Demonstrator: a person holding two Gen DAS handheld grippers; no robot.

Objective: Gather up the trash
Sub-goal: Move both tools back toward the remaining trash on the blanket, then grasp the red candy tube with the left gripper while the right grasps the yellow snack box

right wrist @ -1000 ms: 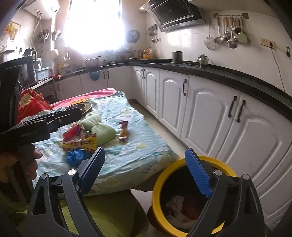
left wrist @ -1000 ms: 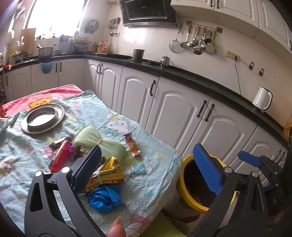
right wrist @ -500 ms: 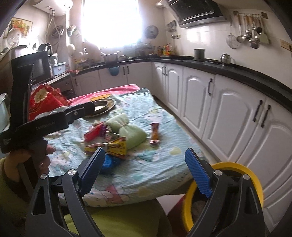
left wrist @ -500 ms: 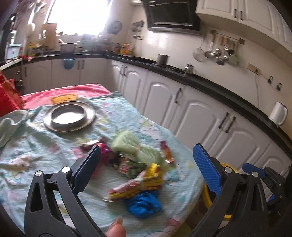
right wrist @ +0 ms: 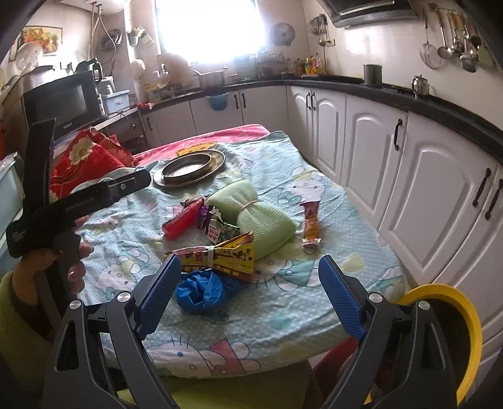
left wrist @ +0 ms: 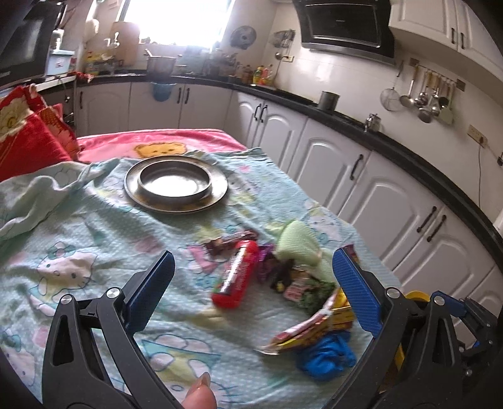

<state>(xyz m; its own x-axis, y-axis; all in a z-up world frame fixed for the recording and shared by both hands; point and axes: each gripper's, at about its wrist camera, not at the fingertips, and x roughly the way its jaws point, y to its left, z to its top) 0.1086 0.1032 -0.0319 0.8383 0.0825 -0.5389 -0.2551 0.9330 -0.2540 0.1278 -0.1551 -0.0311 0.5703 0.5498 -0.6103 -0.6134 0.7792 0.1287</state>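
Both grippers wide open, nothing betw. pads: left gripper (left wrist: 251,292) and right gripper (right wrist: 250,297) above the table (right wrist: 301,317). Trash pile (right wrist: 220,239) mid-cloth; blue bag (right wrist: 202,291) nearest the edge. Yellow bin (right wrist: 468,339) beside the table, contents prob. hidden.

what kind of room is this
A home kitchen, most likely: a range hood, ladles and strainers hanging on a wall rail, and white cabinets under a dark countertop.

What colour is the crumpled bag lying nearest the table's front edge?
Blue. The crumpled bag shows best in the right wrist view, just beyond the open right gripper.
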